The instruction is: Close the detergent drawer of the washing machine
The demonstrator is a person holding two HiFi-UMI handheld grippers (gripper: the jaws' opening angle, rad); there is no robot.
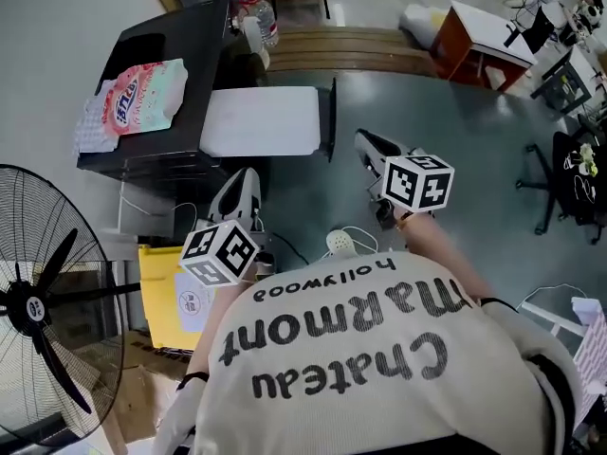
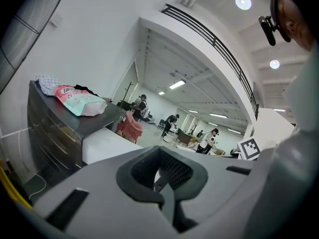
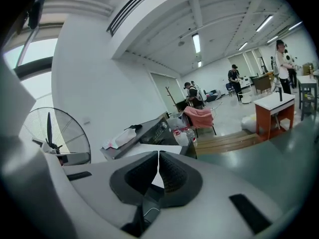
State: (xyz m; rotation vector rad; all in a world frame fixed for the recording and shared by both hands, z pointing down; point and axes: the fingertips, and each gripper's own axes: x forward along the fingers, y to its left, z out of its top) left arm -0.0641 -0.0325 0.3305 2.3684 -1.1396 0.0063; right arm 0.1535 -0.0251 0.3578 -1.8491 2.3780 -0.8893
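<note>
Left tool [image 2: 159, 153]: jaws together with nothing between them, pointing across the floor toward the washer [image 1: 204, 45].
Right tool [image 3: 158, 154]: pads likewise closed and empty, aimed at the same machine from a little further right.
Why shut: my guess is that a drawer is closed with a push, not a grip, so a closed blunt tip suits the job better than spread jaws.
Why both out front: the person holds both level ahead of the body. Either could make the push, and the spare one is clear of the way.
Washer: dark cabinet at the upper left of the head view, well apart from both tools.
Panel [image 3: 158, 127]: a strip with a knob on the washer's near face, seen in the right gripper view.
Drawer: it should be on that panel face, but it is too small here for me to pick out or to say how far it stands open.
Slab [image 1: 259, 121]: flat and white, just beside the washer on the panel side. I cannot tell whether it belongs to the machine.
Bag [image 1: 142, 95]: pink detergent pack lying flat on the washer's top with a cloth [image 1: 90, 126] next to it, handy for loading and clear of the front.
Fan [image 1: 47, 292]: stands to the person's left, near the left tool's side.
Stage: approach, with no contact yet.
</note>
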